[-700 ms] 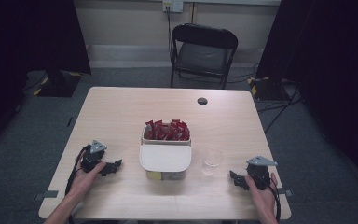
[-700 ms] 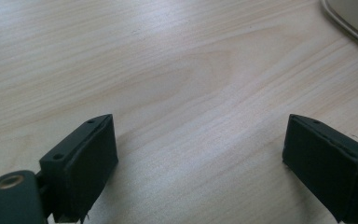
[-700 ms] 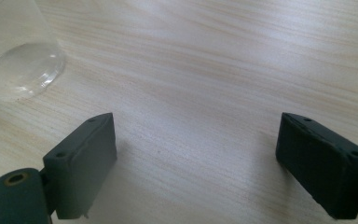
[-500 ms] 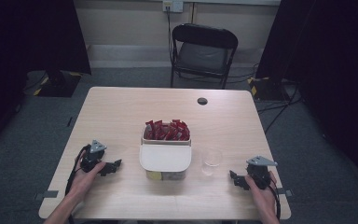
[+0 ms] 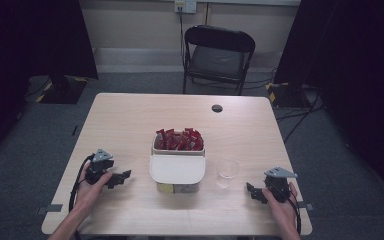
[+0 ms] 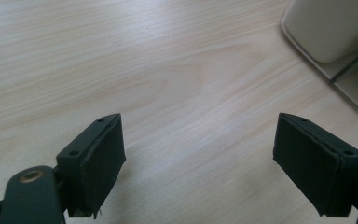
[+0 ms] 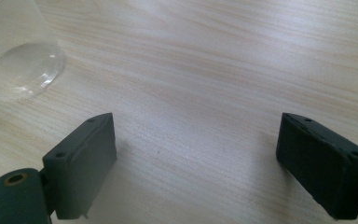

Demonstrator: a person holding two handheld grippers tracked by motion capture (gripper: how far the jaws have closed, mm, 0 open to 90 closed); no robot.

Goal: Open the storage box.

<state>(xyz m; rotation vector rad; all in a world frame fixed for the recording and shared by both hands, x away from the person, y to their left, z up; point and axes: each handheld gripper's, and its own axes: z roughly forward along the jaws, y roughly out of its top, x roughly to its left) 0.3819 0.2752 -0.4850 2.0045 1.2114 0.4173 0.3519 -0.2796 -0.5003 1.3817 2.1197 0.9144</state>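
Note:
A cream box (image 5: 177,167) stands mid-table, its far half full of red packets (image 5: 178,140) and its near half covered by a lid. Right of it stands a clear plastic cup (image 5: 226,172), whose base also shows in the right gripper view (image 7: 18,60). My left gripper (image 5: 123,177) rests low on the table, left of the box, open with nothing between its pads (image 6: 93,163). The box's corner (image 6: 335,32) lies ahead of it to the right. My right gripper (image 5: 252,192) sits near the front right edge, open and empty, with its fingers (image 7: 81,163) over bare wood.
A small black disc (image 5: 217,108) lies at the table's far side. A black folding chair (image 5: 218,57) stands beyond the far edge. Dark curtains hang on both sides. The wooden tabletop (image 5: 130,125) is bare to the left of the box.

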